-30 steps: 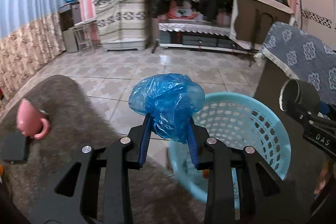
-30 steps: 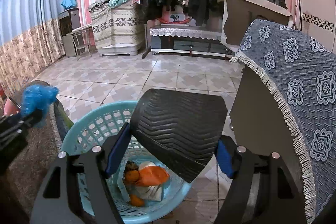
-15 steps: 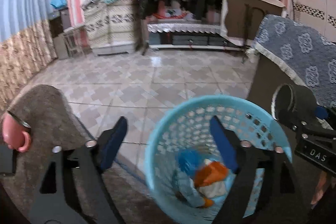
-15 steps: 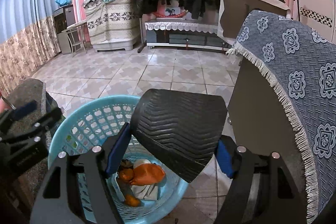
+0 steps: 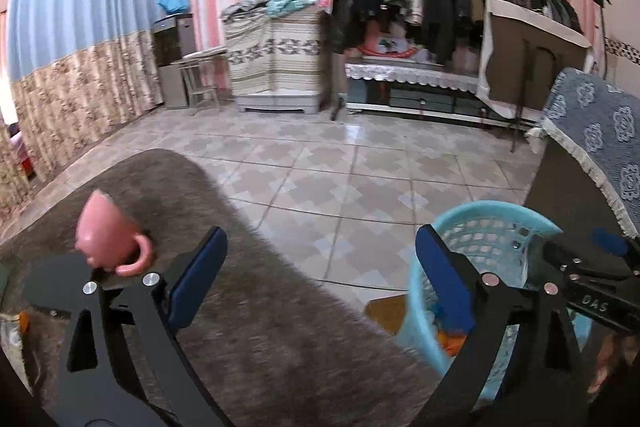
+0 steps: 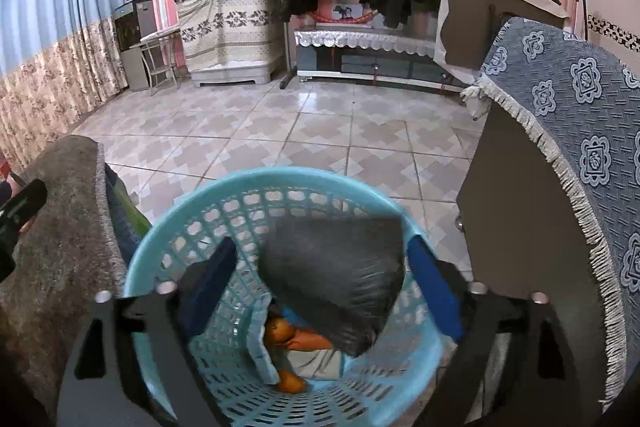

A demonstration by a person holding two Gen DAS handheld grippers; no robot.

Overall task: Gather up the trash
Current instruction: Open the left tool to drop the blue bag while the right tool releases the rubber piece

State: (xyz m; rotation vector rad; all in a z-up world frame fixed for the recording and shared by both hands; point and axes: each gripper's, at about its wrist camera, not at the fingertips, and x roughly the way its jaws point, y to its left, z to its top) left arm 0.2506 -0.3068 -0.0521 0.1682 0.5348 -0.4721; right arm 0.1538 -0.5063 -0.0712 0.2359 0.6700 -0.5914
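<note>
Right wrist: right gripper [image 6: 320, 283] opening over basket [image 6: 168, 239].

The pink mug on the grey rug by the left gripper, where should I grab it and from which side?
Grip the pink mug across its body, coming from above and from the near side. It stands upside down, base up, so the rim is not reachable. Its handle points toward the left gripper; set the jaws either side of the body, clear of the handle.
</note>
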